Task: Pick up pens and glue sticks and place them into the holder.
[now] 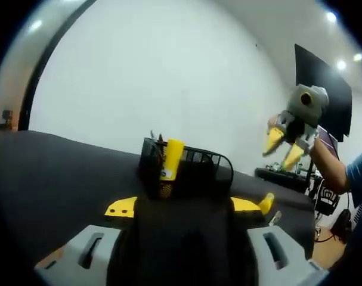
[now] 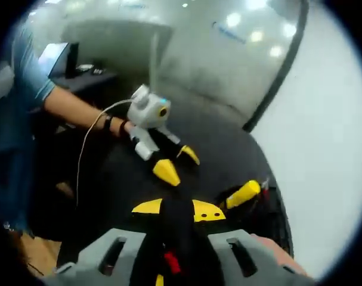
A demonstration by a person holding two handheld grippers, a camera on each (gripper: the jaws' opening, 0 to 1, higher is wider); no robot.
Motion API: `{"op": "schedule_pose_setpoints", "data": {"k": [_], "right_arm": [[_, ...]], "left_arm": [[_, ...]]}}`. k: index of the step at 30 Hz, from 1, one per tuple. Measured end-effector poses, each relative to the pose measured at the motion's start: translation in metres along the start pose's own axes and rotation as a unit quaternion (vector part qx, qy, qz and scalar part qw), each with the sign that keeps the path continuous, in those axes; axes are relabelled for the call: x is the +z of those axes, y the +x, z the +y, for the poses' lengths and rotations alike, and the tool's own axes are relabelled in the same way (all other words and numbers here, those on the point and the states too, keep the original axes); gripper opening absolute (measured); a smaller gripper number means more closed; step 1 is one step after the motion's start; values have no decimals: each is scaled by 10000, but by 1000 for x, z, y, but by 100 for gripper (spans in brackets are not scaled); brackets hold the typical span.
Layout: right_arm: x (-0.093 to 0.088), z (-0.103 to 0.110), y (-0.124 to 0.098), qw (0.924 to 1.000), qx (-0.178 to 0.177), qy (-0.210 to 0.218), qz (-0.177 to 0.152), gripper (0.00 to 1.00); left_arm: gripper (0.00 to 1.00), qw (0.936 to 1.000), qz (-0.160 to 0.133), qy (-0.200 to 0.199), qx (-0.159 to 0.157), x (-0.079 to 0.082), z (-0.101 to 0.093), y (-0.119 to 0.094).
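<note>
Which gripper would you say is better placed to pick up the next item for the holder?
Probably left: the left gripper sits low and open before the holder, a yellow item lying near its jaw; the right gripper hangs open, raised off the table.

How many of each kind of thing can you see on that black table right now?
Black mesh holder: 1
Yellow glue stick standing in the holder: 1
Dark pen-like items poking out of the holder: too small to count
Total clearly countable: 2, on the black table
</note>
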State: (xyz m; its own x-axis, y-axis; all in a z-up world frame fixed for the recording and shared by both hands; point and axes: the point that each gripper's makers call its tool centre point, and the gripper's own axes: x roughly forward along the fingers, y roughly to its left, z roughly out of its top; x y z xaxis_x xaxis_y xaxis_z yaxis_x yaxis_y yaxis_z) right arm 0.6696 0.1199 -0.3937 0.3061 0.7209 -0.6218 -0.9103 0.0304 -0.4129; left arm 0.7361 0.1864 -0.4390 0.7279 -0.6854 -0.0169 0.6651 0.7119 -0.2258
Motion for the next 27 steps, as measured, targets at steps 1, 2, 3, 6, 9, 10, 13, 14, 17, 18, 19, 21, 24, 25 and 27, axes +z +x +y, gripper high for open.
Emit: {"op": "schedule_pose_setpoints", "data": {"k": [1, 2, 3, 6, 9, 10, 13, 14, 17, 18, 19, 21, 24, 25, 27], "right_arm": [[-1, 5, 6, 9999, 93, -45, 54, 14], [-5, 10, 11, 9996, 211, -84, 158, 14], [-8, 13, 15, 9992, 283, -150, 245, 14], [-16, 21, 26, 9976, 395, -283, 483, 13], [-24, 27, 37, 9961, 484, -332, 659, 12], [-27, 31, 40, 9952, 554, -355, 722, 11], [-33, 36, 48, 9936, 624, -416, 845, 11], [-34, 38, 49, 9933, 640, -423, 862, 11], [-35, 41, 54, 9925, 691, -441, 905, 11], [-37, 42, 56, 9918, 721, -471, 947, 11], [-38, 43, 57, 9911, 739, -504, 981, 10], [-42, 45, 59, 9893, 780, -573, 1090, 9], [-45, 45, 62, 9880, 813, -617, 1157, 8], [-46, 45, 62, 9877, 822, -624, 1174, 8], [-49, 44, 65, 9867, 838, -655, 1232, 8]], "left_arm": [[58, 10000, 22, 0, 16, 0, 2, 1], [58, 10000, 36, 4, 21, -1, 2, 1], [58, 10000, 46, 9, 21, -2, 2, 1], [58, 10000, 45, 18, 25, -2, 1, 0], [58, 10000, 21, 1, 28, 0, 9, 1], [58, 10000, 19, -9, 30, 1, 10, 2], [58, 10000, 40, 15, 18, -1, 5, 1], [58, 10000, 43, 30, 10, -2, 4, 1], [57, 10000, 58, 54, 4, -2, 4, 0], [57, 10000, 54, 58, 8, -2, 4, 0], [57, 10000, 54, 66, 6, -2, 2, 0], [57, 10000, 36, 65, -1, -1, 1, -1], [57, 10000, 27, 47, -6, 0, 1, 0], [56, 10000, 27, 59, -11, 0, 2, 0], [56, 10000, 44, 66, -15, -1, 0, 0]]}}
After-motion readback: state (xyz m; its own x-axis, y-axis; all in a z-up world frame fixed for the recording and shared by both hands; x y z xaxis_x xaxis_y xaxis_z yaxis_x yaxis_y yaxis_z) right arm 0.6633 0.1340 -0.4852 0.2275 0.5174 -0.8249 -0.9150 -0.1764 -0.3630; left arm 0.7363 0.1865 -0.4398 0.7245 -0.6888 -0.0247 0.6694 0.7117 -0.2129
